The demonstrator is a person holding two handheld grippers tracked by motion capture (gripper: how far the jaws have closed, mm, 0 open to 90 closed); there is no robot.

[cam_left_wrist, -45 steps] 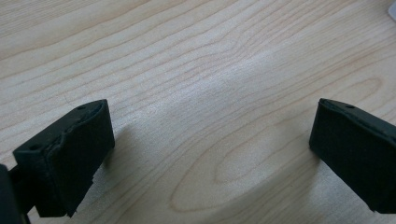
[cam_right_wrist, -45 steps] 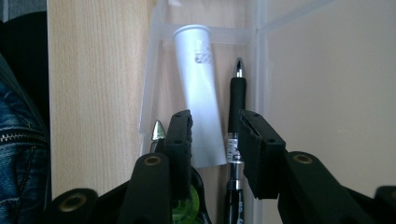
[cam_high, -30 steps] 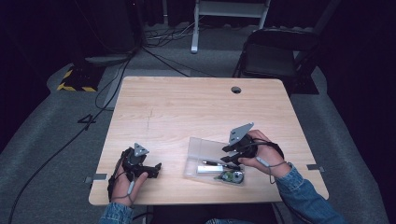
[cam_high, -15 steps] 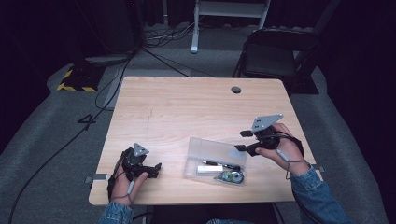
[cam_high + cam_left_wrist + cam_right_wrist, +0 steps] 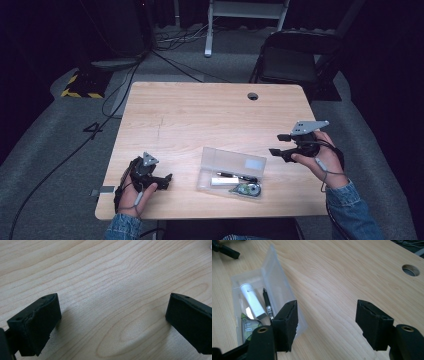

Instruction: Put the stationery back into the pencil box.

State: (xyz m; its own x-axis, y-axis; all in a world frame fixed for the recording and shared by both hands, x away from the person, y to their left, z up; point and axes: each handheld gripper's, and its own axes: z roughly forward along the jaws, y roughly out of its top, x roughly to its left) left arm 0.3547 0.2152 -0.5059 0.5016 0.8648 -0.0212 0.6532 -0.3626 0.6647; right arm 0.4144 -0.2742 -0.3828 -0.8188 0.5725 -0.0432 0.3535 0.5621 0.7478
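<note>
A clear plastic case (image 5: 226, 165) lies open near the table's front edge, its lid raised along the far side. Inside rest a white tube (image 5: 220, 181), a black pen (image 5: 239, 176) and a green packet (image 5: 246, 189). My right gripper (image 5: 279, 144) hovers open to the right of the case, holding nothing. In the right gripper view the case (image 5: 274, 282) sits left of the spread jaws (image 5: 328, 311), with the tube (image 5: 253, 300), pen (image 5: 267, 303) and packet (image 5: 247, 326) showing. My left gripper (image 5: 165, 181) rests open on the table left of the case; its jaws (image 5: 113, 305) frame bare wood.
The wooden table (image 5: 200, 115) has a round cable hole (image 5: 253, 96) at the back right, also seen in the right gripper view as a hole (image 5: 410, 270). A dark folding chair (image 5: 295, 55) stands behind the table. Cables run over the grey floor at left.
My right gripper has pulled away from the case, moving right and slightly up. The left gripper and the case have stayed put.
</note>
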